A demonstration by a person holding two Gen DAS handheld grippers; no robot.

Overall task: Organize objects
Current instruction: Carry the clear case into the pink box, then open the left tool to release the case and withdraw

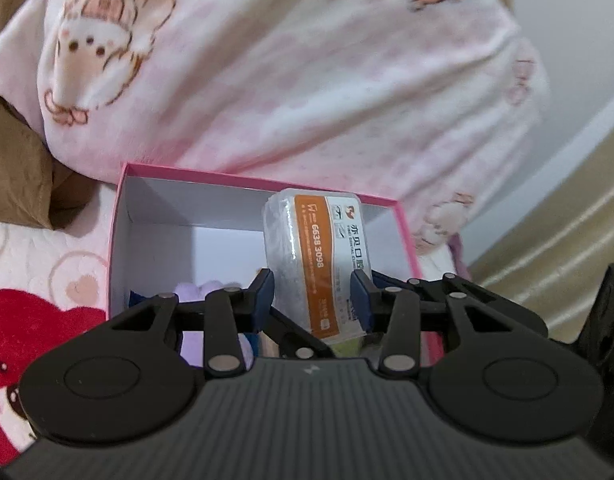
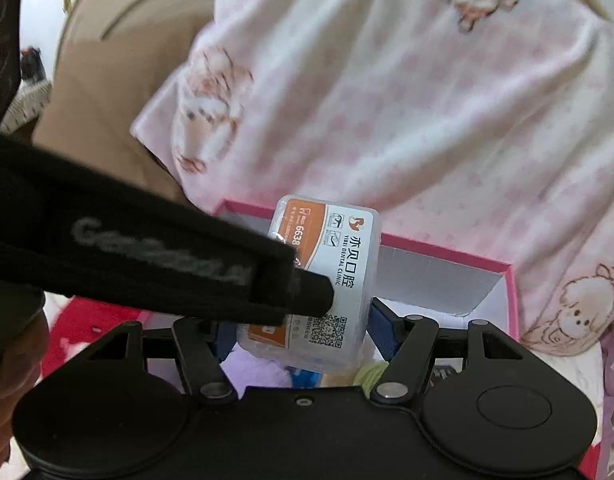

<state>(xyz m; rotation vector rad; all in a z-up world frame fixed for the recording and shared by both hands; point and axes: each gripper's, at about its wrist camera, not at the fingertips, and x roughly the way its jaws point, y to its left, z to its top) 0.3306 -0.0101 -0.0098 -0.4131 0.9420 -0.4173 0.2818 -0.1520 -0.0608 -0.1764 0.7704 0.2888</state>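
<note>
While the left gripper [image 1: 313, 298] clamps a clear dental-clinic case [image 1: 313, 256] above the pink box [image 1: 263, 180], the right gripper's [image 2: 297, 330] state is unclear, a black strap [image 2: 147, 256] blocking it. Beyond lie a pink cartoon blanket [image 1: 307, 80] and beige bedding [image 1: 567, 232].

Black left gripper [image 1: 313, 296]: blue pads, silver rivets, ribbed housing. Right gripper [image 2: 297, 330] black too, grey-lettered strap [image 2: 155, 256] across.

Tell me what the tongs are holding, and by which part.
Left tongs grip the clear dental-clinic box by its long sides. Right tongs flank it too; a strap hides whether they press.
</note>
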